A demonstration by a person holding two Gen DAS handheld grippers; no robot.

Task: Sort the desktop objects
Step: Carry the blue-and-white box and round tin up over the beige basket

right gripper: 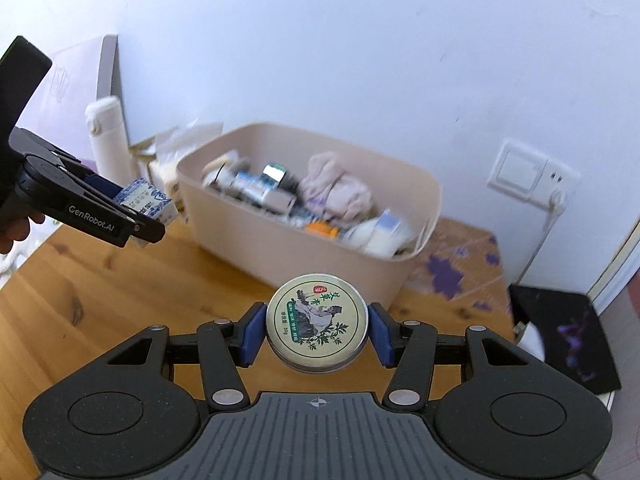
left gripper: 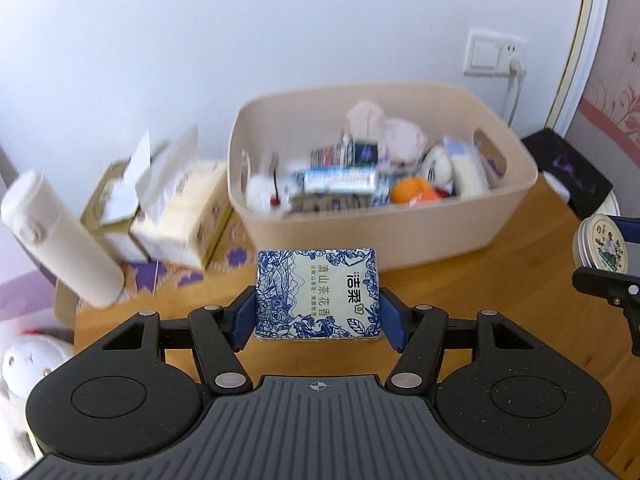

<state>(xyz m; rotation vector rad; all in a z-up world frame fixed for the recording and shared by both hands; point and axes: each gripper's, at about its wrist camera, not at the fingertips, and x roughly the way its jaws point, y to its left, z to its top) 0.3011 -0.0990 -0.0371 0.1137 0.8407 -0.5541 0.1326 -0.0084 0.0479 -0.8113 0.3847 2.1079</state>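
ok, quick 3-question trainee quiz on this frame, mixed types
1. True or false: the left gripper holds a round tin.
2. What does the right gripper hold? A) bottle B) tin C) plush
3. Fill in: both grippers hang in front of the beige ____.

Key: 1 false, it holds the tissue pack; 2 B; 3 bin.

Both wrist cams look fwd+down along own fingers, above wooden table (left gripper: pixel 480 280). Left cam faces beige bin (left gripper: pixel 380 236) head-on, close ahead. Right cam sees same bin (right gripper: pixel 304 252) ahead-left. Shared: bin, table, wall.
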